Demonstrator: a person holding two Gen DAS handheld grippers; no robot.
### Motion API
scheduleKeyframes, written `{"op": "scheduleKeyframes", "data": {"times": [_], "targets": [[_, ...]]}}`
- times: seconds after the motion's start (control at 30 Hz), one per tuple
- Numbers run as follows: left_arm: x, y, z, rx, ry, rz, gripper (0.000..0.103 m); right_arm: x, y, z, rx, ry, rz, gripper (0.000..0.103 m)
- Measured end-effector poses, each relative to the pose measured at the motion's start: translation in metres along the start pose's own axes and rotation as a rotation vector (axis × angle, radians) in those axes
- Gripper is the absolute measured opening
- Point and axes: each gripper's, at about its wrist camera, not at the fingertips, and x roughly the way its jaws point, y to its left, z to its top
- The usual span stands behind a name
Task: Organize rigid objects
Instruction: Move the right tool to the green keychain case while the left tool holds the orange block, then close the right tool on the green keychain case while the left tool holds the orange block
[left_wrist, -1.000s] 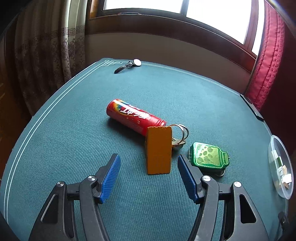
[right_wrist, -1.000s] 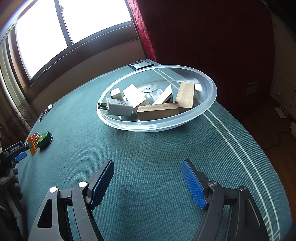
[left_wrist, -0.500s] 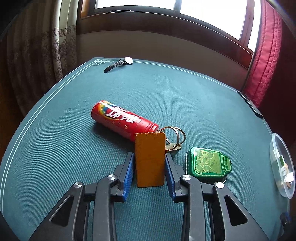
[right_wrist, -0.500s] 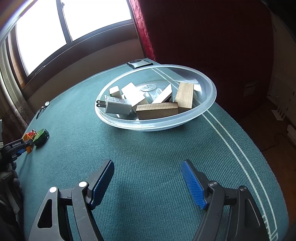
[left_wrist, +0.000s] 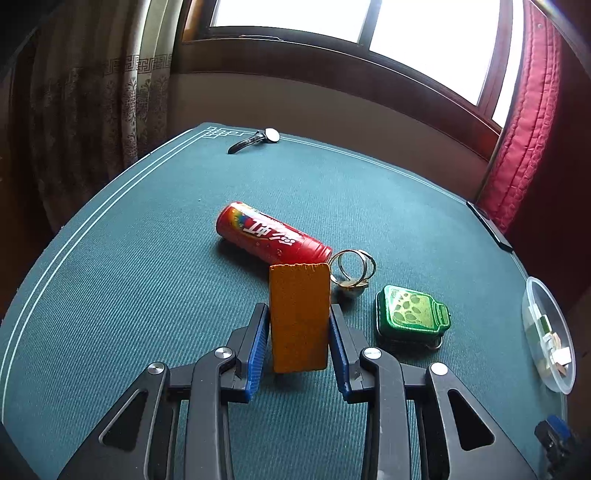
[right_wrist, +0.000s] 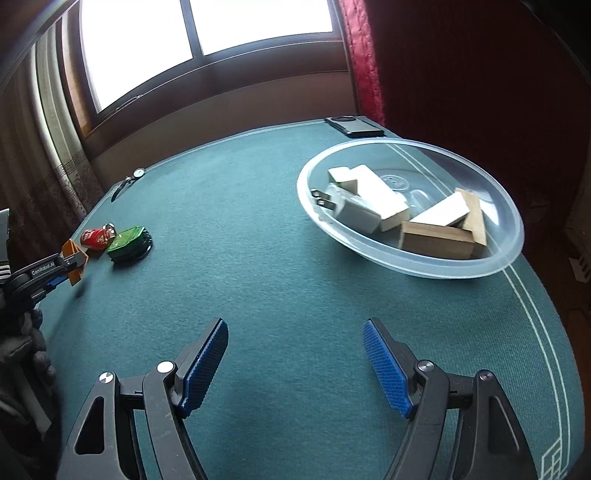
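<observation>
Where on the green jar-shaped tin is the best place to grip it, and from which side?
Probably across the two long straight sides of the green tin, coming down from above. It lies flat on the table, so its broad patterned face gives the pads nothing to close on, and its narrow neck end is stepped. The key ring lies close beside it, so keep clear of that.

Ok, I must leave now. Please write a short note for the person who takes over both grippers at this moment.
Left gripper: shut on the orange block, raised off the green table.
Right gripper: open, empty, above the table.
Clear bowl: already holds wooden blocks and a white charger.
Left on the table: red tube, key ring, green tin, watch.
Next: probably the orange block goes into the bowl, then the rest.
</observation>
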Motion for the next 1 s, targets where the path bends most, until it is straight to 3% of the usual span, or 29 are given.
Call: {"op": "scheduleKeyframes", "data": {"times": [0.4,1.0], "targets": [[-0.012,0.018,-0.008,-0.038,-0.028,0.041,0.033,0.033,0.087,0.030,-0.125,0.048,0.148,0.083],[-0.001,0.037,-0.010,-0.131,0.013,0.050,0.033,0.086,0.171,0.066,-0.248,0.085,0.195,0.083]]}}
